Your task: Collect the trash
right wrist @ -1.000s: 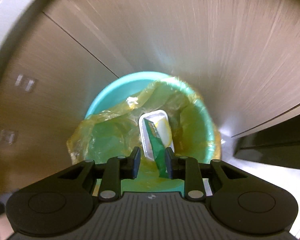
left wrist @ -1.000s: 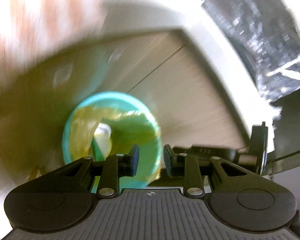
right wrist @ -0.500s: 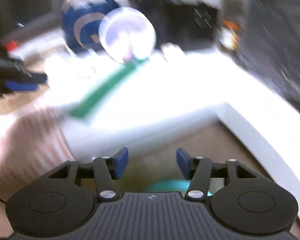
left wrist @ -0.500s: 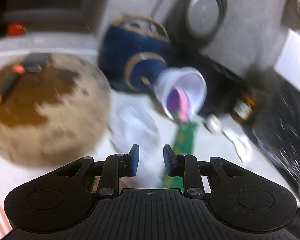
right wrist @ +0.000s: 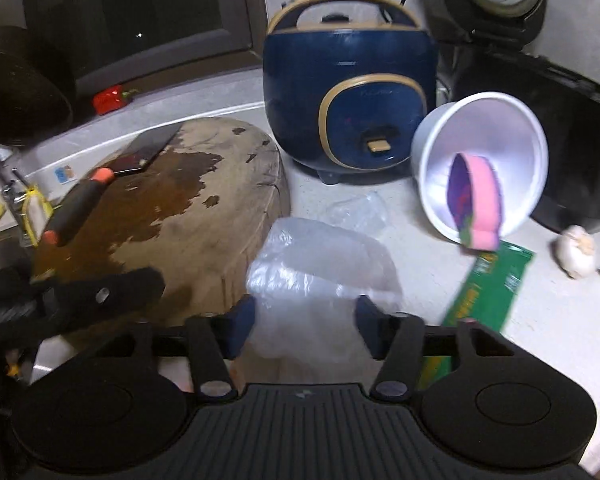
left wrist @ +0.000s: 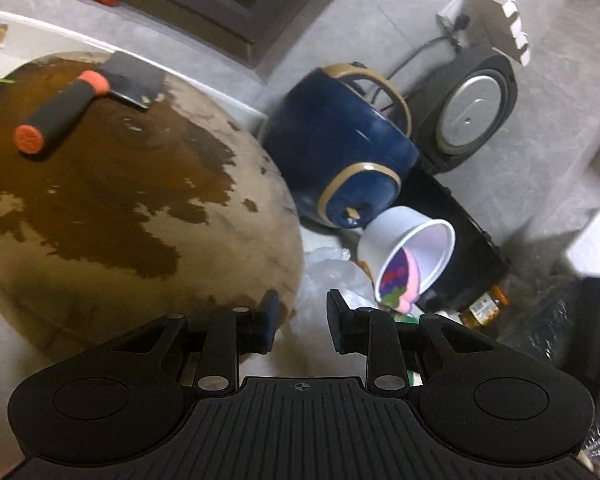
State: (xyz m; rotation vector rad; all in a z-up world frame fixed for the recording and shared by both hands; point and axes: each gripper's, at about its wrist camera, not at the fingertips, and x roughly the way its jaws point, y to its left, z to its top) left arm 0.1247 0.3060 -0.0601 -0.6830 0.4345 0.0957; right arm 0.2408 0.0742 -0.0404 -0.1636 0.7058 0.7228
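Trash lies on the pale desk between the round chopping block and the dark cookers. Blue rice cooker stands behind. Crumpled clear plastic bag sits just ahead of my right gripper, whose fingers have just been closing yet remain released, nothing pinched. White cup, tipped, holds pink-purple wrapper above a green packet. My left gripper hangs parted, empty.
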